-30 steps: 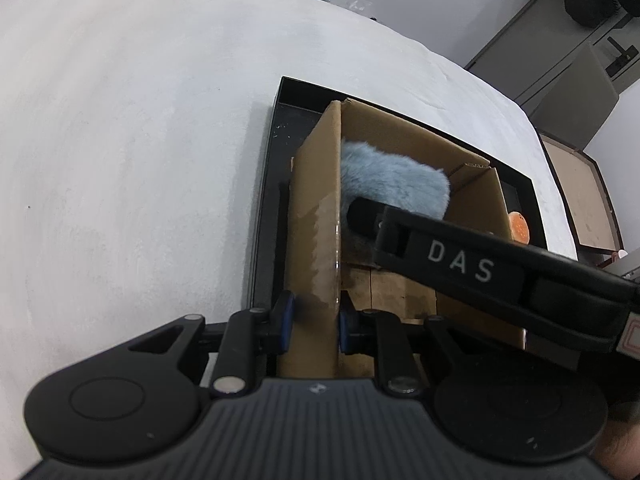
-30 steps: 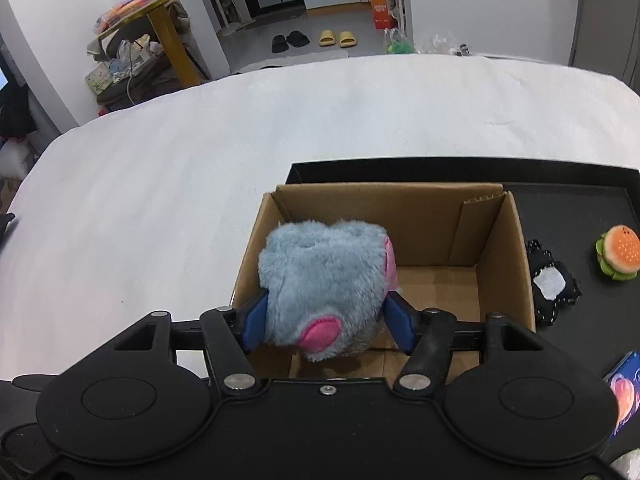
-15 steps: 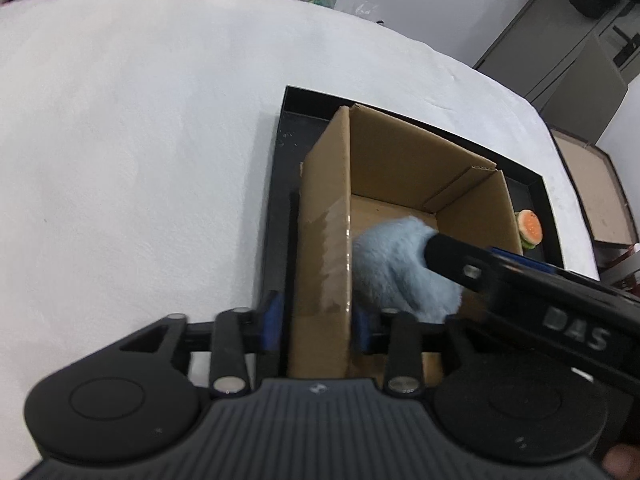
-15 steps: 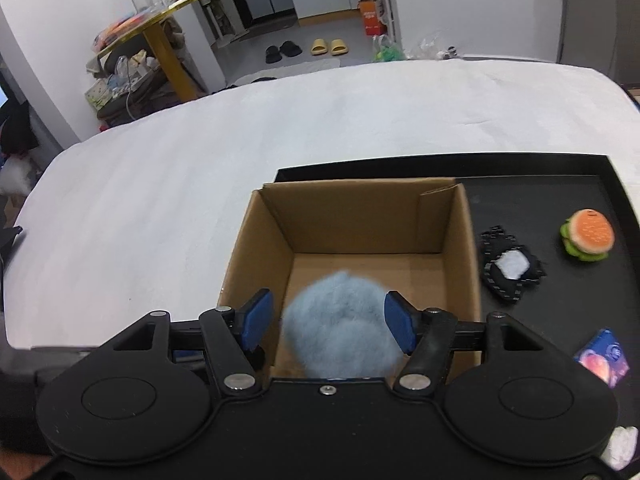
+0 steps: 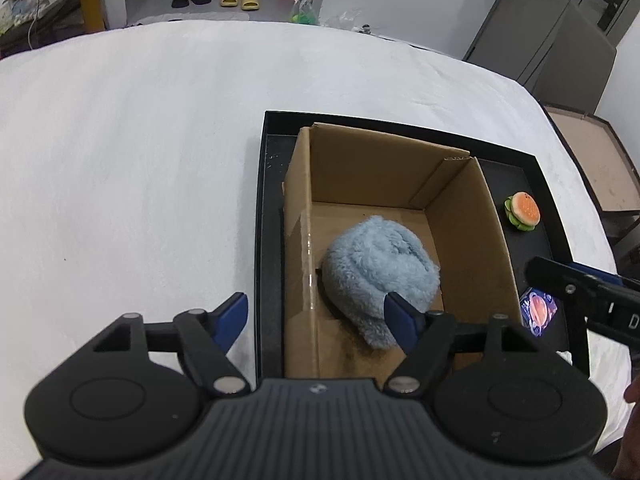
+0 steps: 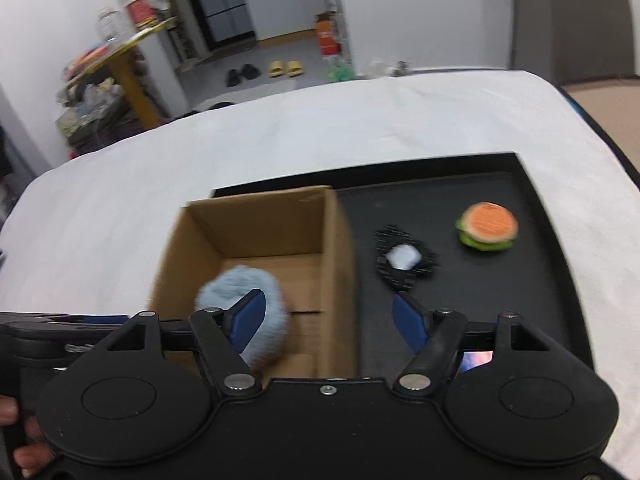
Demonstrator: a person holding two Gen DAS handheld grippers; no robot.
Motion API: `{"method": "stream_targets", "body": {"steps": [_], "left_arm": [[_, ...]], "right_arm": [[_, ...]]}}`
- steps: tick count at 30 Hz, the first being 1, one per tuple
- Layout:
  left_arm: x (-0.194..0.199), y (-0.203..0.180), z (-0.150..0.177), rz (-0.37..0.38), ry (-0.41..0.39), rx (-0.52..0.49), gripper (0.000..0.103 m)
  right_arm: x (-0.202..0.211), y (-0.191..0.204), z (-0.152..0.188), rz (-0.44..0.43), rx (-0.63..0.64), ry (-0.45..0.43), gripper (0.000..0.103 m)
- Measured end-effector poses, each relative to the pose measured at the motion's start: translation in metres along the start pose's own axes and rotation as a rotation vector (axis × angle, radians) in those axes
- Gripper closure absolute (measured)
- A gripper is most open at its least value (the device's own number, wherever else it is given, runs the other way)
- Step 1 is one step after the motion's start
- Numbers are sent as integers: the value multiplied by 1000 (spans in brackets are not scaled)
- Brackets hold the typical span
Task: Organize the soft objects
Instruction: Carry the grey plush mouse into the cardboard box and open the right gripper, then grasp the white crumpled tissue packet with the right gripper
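Note:
A fluffy blue-grey plush toy (image 5: 376,276) lies inside the open cardboard box (image 5: 492,236), which stands in a black tray (image 5: 268,216). The plush also shows in the right wrist view (image 6: 240,288), inside the box (image 6: 340,264). My left gripper (image 5: 316,324) is open, its jaws astride the box's left wall without touching it. My right gripper (image 6: 328,320) is open and empty, above the box's right wall. A burger plush (image 6: 486,226) and a black-and-white soft item (image 6: 404,258) lie on the tray (image 6: 532,280) right of the box.
A small colourful card (image 5: 538,312) lies on the tray near the right gripper's body (image 5: 588,296). The tray sits on a white cloth-covered table (image 5: 140,160). A brown flat board (image 5: 600,168) lies beyond the table's right edge.
The right gripper let go of the plush into the box and moved right. The left gripper, which was shut on the box's left wall, opened and drew back.

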State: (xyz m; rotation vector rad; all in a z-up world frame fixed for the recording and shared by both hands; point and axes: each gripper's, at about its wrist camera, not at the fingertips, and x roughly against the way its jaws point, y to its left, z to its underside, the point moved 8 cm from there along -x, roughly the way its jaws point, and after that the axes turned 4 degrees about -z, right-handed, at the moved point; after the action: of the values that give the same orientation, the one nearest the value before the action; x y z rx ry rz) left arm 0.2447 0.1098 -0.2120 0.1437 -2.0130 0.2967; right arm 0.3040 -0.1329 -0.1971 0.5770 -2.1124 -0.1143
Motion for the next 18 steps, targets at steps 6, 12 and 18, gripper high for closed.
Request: {"method": "stream_targets", "body": {"steps": [6,12,18], "left_arm": [[2,-14,3,-27,-8,-63,23],[0,-25,9,-35,9,-92,22],[0,-33,13,-55,23,-104,22]], "right_arm": [[10,-39,7,63,-52,-7,22],[14,-68,20,112,-80,2,20],[18,-92,40,125,-109,31,20]]}}
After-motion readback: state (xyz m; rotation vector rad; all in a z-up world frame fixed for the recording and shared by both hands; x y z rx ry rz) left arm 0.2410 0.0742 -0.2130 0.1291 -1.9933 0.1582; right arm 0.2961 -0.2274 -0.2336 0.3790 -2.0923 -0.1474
